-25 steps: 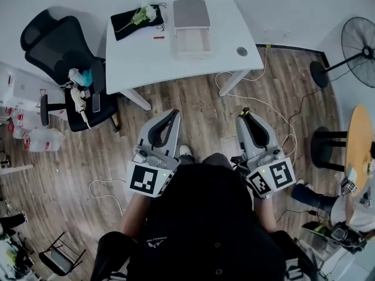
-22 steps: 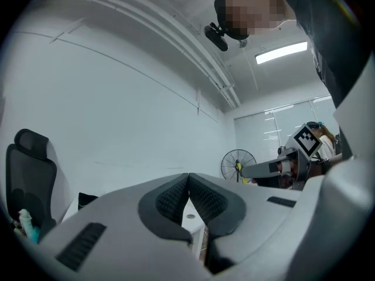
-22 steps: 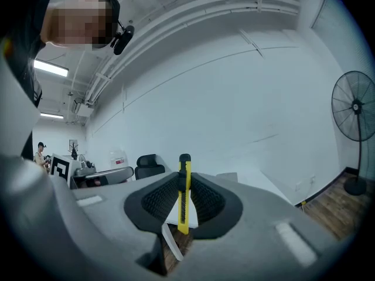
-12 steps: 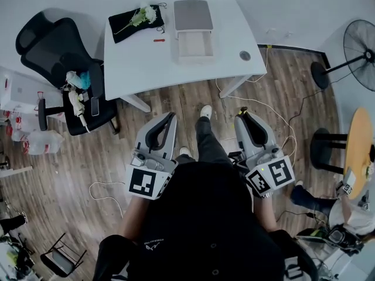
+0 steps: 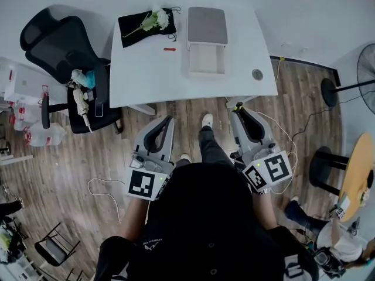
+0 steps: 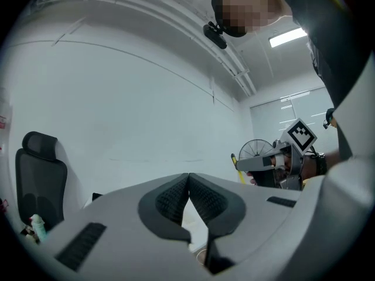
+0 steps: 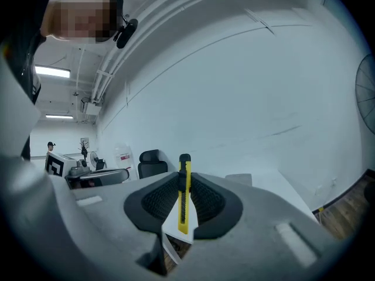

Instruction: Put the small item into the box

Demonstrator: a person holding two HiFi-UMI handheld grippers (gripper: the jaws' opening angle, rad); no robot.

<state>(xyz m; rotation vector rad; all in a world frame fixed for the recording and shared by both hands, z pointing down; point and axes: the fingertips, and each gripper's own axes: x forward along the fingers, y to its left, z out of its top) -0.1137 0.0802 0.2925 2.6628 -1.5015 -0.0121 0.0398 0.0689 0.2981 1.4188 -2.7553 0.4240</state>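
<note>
1. Red item (image 5: pixel 169 49) on the table (image 5: pixel 146 75): too small to identify.
2. Round object (image 5: pixel 257 74), table's right corner: too small to identify.
3. Fan (image 5: pixel 367 69), right of the table: cut by the picture edge.
4. Knife (image 5: pixel 238 105), at the table's front edge: mostly hidden in the right gripper (image 5: pixel 239 113).

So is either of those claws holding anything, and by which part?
The right gripper clamps a yellow utility knife about mid-length, its black-tipped end poking past the jaws. The left gripper is shut on nothing.

Office room, white desk (image 5: pixel 146 69), black swivel chair (image 5: pixel 61 47), floor fan (image 5: pixel 367 78)
</note>
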